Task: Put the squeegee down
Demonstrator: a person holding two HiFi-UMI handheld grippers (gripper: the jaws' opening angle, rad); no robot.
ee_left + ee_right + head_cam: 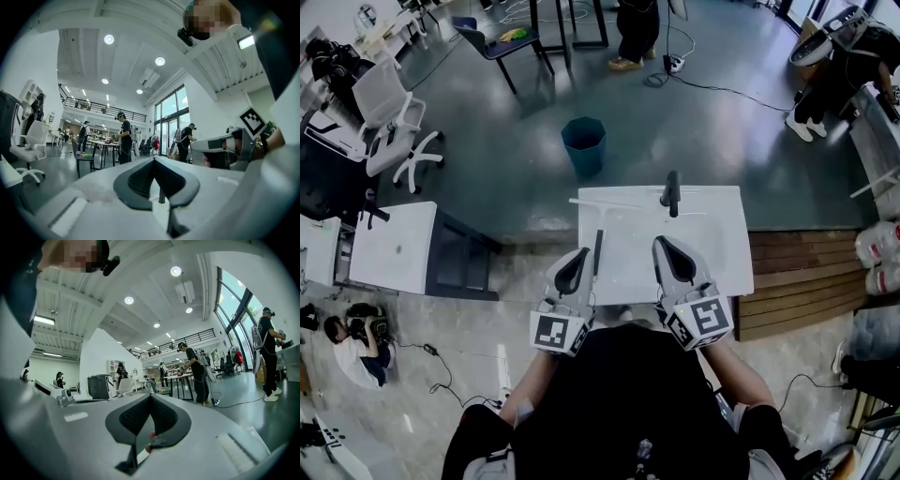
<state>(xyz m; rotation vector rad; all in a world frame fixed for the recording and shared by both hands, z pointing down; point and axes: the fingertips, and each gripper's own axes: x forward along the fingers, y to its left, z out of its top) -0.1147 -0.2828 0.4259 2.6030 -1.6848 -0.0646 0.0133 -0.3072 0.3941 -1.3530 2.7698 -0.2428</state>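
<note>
A long thin squeegee lies flat on the white table [712, 234]. Its dark handle [597, 251] runs away from me and its pale cross blade [605, 202] sits near the far edge. My left gripper [583, 253] hovers just left of the handle, with the jaw tips meeting [153, 159]. A thin dark rod [159, 194] shows through the gap behind those tips, and I cannot tell whether it touches the jaws. My right gripper [662, 242] is over the table's near middle, jaws shut [151, 394] and holding nothing.
A dark upright object [671, 192] stands at the table's far edge. A teal bin [583, 145] sits on the floor beyond. A second white table [394, 246] and an office chair [389, 117] are on the left, wooden steps [797, 281] on the right. People stand around the room.
</note>
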